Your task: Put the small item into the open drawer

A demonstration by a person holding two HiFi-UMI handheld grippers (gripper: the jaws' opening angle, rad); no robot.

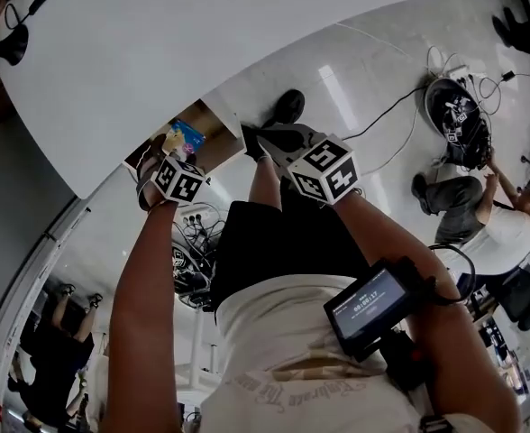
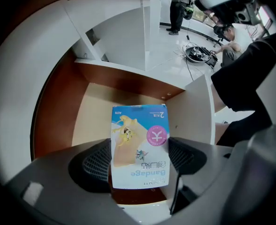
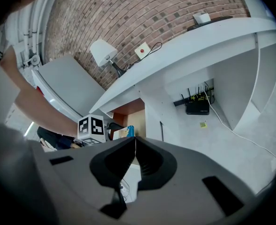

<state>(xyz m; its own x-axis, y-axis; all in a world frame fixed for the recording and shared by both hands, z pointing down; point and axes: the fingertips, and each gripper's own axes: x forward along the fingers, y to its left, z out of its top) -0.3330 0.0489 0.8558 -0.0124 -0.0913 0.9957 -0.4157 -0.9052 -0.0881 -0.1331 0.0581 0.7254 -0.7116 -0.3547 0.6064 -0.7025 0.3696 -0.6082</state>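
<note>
Two handheld grippers work at a white desk (image 1: pixel 202 34), and only one carries a load. The left gripper (image 2: pixel 140 165) clamps a small bandage box (image 2: pixel 139 139) by its two long edges, one dark ribbed pad pressed to each side, with the printed face turned toward the camera and its lettering upside down. The box stands at the centre of the left gripper view, and behind it lies the open drawer (image 2: pixel 91 111), with a pale wood floor and darker brown walls on the left and along the back. Whether the box touches the drawer floor cannot be told. Seen from the head view, the box sits left of centre in the mouth of the drawer, just under the curved edge of the desk, with the left gripper's marker cube (image 1: pixel 177 179) just below it. The right gripper (image 3: pixel 134 142) holds nothing; its jaws are pressed together in a single seam at the lower centre of its own view. That view looks past the seam to the drawer and the blue edge of the box at centre left, with a white lamp (image 3: pixel 103 53) on the desk and a brick wall (image 3: pixel 142 13) across the top. A black router (image 3: pixel 197 108) hangs under the desk at right. A small screen (image 1: pixel 370 307) is strapped to the operator's right forearm, and another person (image 1: pixel 495 228) sits on the floor beside a tangle of cables (image 1: pixel 459 115) at the right edge of the head view.
</note>
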